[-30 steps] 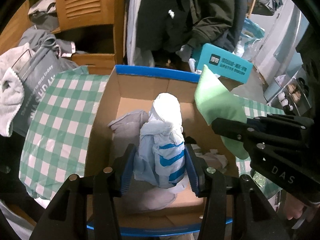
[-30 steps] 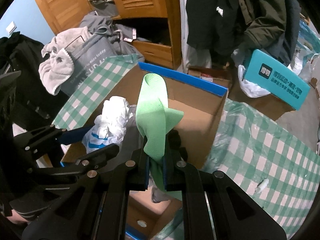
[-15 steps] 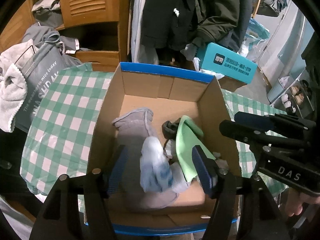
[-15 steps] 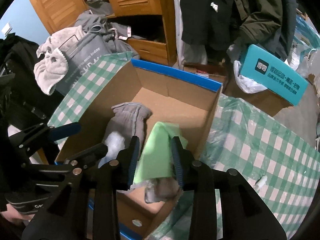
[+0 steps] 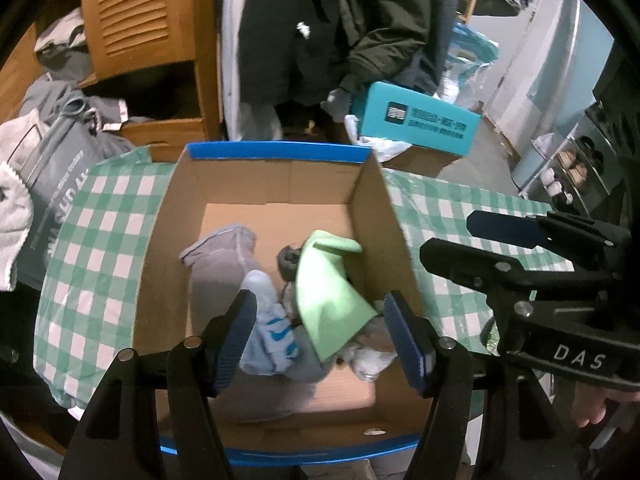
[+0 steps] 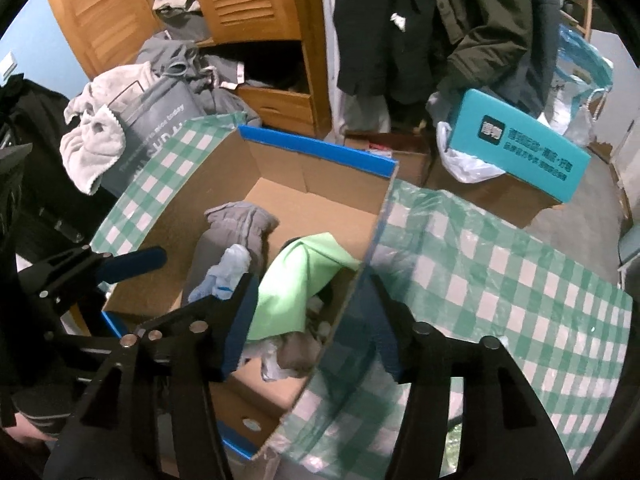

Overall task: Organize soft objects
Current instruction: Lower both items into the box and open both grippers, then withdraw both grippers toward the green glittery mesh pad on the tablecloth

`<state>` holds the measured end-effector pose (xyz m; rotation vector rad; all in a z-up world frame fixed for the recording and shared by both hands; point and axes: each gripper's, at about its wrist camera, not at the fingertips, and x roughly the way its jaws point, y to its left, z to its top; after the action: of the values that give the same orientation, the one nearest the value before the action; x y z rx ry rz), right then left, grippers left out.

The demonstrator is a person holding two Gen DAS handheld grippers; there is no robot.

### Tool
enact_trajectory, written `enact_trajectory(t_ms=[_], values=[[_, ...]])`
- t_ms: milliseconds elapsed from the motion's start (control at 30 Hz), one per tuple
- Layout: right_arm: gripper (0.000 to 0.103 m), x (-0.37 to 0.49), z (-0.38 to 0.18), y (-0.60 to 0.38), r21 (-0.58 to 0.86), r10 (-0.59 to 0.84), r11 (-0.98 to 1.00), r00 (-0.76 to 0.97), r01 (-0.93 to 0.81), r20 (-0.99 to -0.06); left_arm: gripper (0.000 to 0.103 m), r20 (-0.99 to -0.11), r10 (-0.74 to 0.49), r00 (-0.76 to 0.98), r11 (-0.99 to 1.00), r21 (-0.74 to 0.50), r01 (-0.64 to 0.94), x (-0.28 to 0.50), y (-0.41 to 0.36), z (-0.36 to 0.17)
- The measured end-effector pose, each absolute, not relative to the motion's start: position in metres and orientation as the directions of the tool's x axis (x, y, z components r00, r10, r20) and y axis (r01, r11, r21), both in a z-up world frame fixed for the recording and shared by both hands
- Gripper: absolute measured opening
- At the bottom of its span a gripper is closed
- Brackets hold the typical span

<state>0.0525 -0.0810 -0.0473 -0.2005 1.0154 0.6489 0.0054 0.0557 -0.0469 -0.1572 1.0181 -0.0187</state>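
Green cloth [image 5: 330, 296] in cardboard box [image 5: 262, 178], below spread left gripper [image 5: 326, 338]

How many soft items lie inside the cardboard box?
At least 4: grey garment at left, blue-striped white cloth in front, green cloth right of centre, pale bundle beneath it; more may hide underneath.

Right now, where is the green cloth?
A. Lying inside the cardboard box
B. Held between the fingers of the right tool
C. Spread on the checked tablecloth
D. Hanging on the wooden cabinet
A: the green cloth lies loose inside the cardboard box, beside the blue-striped white cloth, and the right tool and the left tool are both open above it, holding nothing.
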Motion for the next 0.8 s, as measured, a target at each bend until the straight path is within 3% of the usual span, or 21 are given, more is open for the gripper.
enact_trajectory(t_ms=[400,533,800], values=[[0.057,0.058,-0.041,-0.138,0.138,0.372,0.856,0.409,-0.497,-0.833,0.069,-0.854,-0.1,0.511,0.994,-0.113,0.005,0.012,0.018,-0.047],[0.067,0.057,-0.046,-0.158,0.137,0.355,0.872,0.414,-0.47,-0.838,0.07,-0.858,-0.105,0.503,0.994,-0.104,0.031,0.013,0.004,-0.048],[0.067,0.055,-0.066,-0.205,0.096,0.282,0.906,0.418,-0.413,-0.864,0.075,-0.868,-0.123,0.481,0.992,-0.09,0.092,0.019,-0.03,-0.051]])
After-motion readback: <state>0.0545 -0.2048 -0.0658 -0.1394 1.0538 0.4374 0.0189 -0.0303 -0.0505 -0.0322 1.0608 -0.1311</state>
